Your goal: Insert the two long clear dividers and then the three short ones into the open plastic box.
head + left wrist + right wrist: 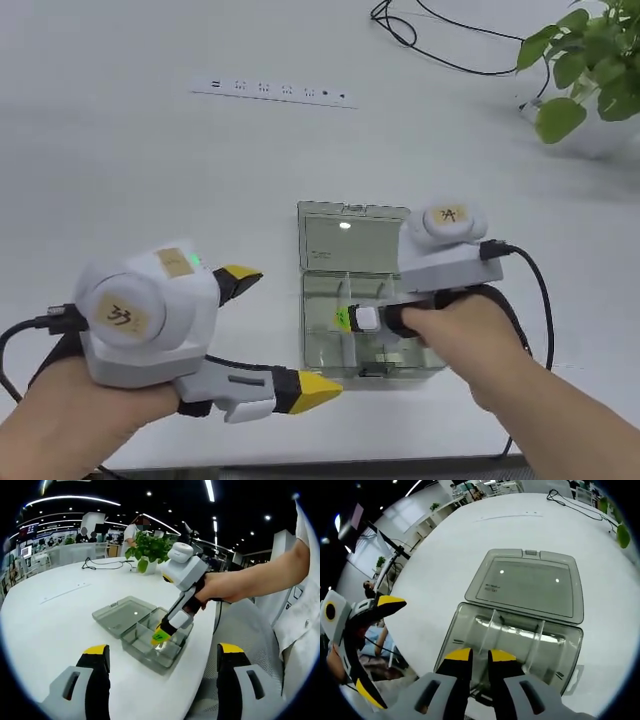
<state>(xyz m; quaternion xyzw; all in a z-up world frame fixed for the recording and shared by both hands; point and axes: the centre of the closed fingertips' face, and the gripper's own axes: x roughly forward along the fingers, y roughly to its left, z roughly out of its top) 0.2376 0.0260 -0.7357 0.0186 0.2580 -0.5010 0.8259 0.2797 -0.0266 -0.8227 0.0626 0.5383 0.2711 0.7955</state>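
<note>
Currently on one white worktop: one open plastic box, grey-clear, lid laid flat behind it, two clear dividers upright inside. One left hand-held gripper, jaws spread and empty, sits just beside the box's left. One right hand-held gripper is over the box's left part, jaws nearly together at a divider; whether it grasps cannot be told.

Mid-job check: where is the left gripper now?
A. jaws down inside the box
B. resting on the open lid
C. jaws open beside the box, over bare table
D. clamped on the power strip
C: the left gripper hangs with jaws wide apart over the table, beside the plastic box; the right gripper is the one reaching into it.
</note>
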